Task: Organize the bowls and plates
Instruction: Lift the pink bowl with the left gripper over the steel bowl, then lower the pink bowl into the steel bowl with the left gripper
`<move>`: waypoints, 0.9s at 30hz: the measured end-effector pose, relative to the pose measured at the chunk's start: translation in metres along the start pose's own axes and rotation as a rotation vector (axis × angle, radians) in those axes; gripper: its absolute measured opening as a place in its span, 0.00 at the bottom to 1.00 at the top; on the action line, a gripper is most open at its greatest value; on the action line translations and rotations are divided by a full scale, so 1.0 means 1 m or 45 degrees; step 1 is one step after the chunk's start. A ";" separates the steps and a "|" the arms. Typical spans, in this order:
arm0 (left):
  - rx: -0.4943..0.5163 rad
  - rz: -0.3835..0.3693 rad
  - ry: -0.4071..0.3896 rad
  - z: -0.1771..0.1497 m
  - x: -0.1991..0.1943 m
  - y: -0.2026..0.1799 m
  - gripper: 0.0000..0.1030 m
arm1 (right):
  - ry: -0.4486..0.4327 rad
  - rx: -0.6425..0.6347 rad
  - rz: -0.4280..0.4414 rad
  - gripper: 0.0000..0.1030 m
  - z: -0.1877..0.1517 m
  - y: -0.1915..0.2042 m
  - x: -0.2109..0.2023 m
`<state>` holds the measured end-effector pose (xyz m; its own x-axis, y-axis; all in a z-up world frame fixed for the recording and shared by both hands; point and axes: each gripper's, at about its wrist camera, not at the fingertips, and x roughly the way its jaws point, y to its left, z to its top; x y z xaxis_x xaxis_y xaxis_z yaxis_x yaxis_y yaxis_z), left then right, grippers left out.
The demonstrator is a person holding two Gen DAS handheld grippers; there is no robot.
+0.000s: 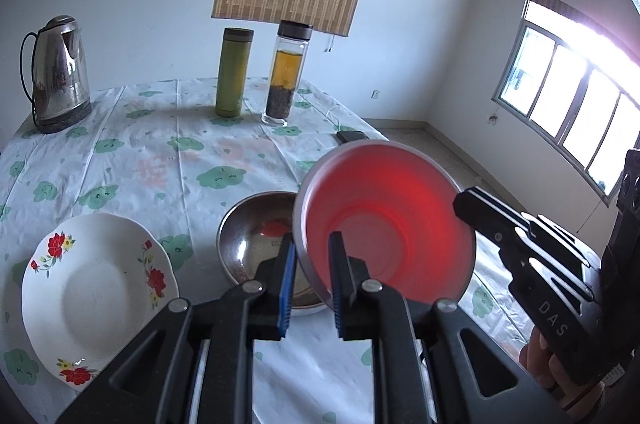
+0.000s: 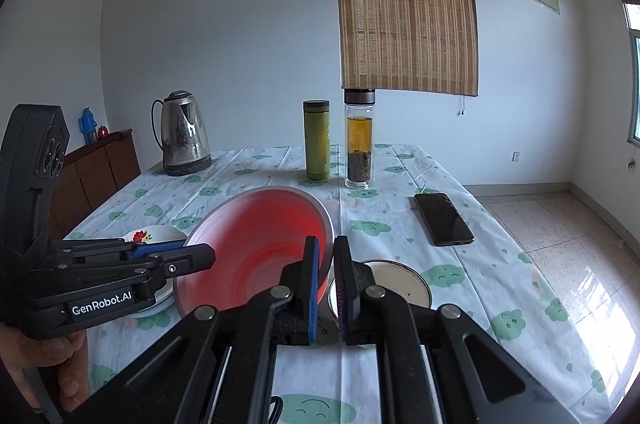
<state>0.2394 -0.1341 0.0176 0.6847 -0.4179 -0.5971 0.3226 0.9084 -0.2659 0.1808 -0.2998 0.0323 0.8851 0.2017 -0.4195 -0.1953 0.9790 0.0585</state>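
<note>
A red bowl with a grey rim (image 1: pixel 384 224) is held tilted above the table by both grippers. My left gripper (image 1: pixel 313 256) is shut on its near-left rim. My right gripper (image 2: pixel 326 264) is shut on its right rim; the bowl (image 2: pixel 256 248) fills the middle of the right wrist view. Below it sits a steel bowl (image 1: pixel 256 236), partly hidden. A white flowered plate (image 1: pixel 96 288) lies left of it, also seen behind the left gripper (image 2: pixel 152 234). A white dark-rimmed dish (image 2: pixel 400 284) lies under the right gripper.
A steel kettle (image 1: pixel 60 72), a green flask (image 1: pixel 232 72) and a glass tea bottle (image 1: pixel 286 72) stand at the table's far side. A black phone (image 2: pixel 443 219) lies near the right edge. The cloth-covered table (image 1: pixel 180 152) drops to the floor on the right.
</note>
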 end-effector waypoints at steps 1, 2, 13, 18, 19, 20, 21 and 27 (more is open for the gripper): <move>-0.008 0.000 0.004 0.001 0.002 0.002 0.13 | 0.006 -0.002 0.002 0.08 0.001 0.001 0.003; -0.015 0.002 0.010 0.002 0.003 0.004 0.13 | 0.015 -0.004 0.004 0.08 0.003 0.001 0.006; -0.047 0.037 0.038 0.006 0.017 0.021 0.13 | 0.096 -0.035 0.020 0.08 0.004 0.010 0.031; -0.042 0.047 0.063 0.008 0.025 0.028 0.13 | 0.146 -0.020 0.034 0.08 0.000 0.009 0.047; -0.042 0.050 0.064 0.008 0.026 0.030 0.13 | 0.157 -0.017 0.037 0.08 0.000 0.009 0.050; -0.047 0.050 0.065 0.009 0.027 0.032 0.13 | 0.166 -0.016 0.038 0.08 -0.001 0.009 0.053; -0.050 0.051 0.067 0.009 0.028 0.033 0.13 | 0.173 -0.016 0.041 0.08 -0.002 0.010 0.055; -0.064 0.049 0.093 0.006 0.036 0.040 0.13 | 0.208 -0.013 0.048 0.08 -0.006 0.012 0.065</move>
<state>0.2807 -0.1131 -0.0100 0.6460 -0.3821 -0.6608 0.2624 0.9241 -0.2778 0.2337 -0.2754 0.0003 0.7967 0.2301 -0.5588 -0.2325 0.9702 0.0681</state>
